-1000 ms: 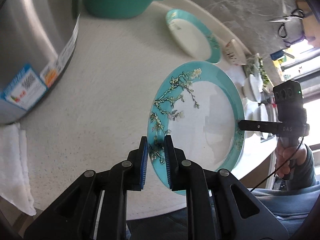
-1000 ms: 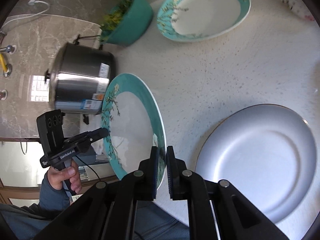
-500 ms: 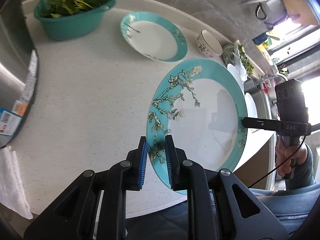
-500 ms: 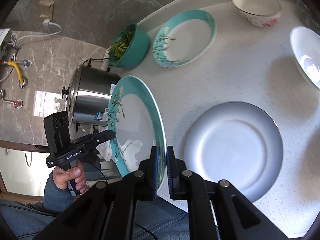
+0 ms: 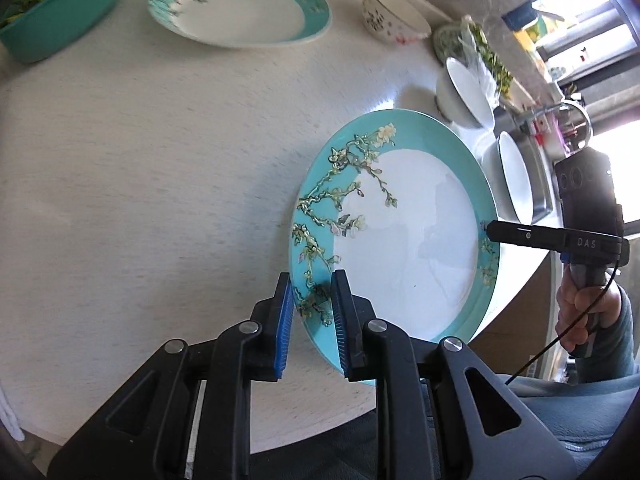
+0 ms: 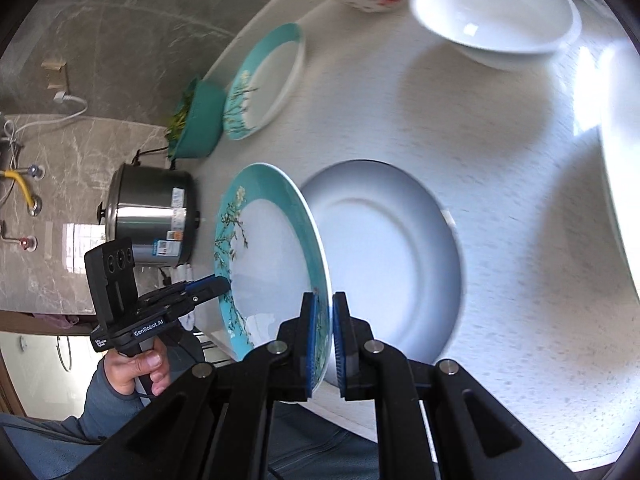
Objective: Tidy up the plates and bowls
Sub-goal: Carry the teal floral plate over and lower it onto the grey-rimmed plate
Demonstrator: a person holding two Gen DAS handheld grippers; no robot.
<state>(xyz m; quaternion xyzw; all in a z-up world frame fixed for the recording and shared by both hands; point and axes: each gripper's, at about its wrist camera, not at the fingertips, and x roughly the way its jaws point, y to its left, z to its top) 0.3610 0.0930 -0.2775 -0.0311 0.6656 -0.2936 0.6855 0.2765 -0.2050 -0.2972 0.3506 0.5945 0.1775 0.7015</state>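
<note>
Speckled pale countertop [image 5: 152, 168] fills both wrist views, with a grey marble wall behind it. Going left to right in the left wrist view: a teal bowl [image 5: 60, 20] of greens sits at the far left corner, a second blossom plate [image 5: 240, 4] lies flat along the back edge, and a small flowered bowl [image 5: 394, 20] stands beside it. Nearer the front edge, the left gripper [image 5: 310, 316] is clenched on the rim of a teal blossom plate [image 5: 400, 248], which is tilted up off the counter. On that plate's opposite rim, the right gripper [image 6: 323, 336] is clamped tight as well; a hand [image 5: 580, 312] holds it. White bowls [image 5: 468, 92] stand toward the right edge. In the right wrist view, a steel pot [image 6: 152, 216] stands at the left, and a plain white plate [image 6: 392, 264] lies flat just behind the held plate.
</note>
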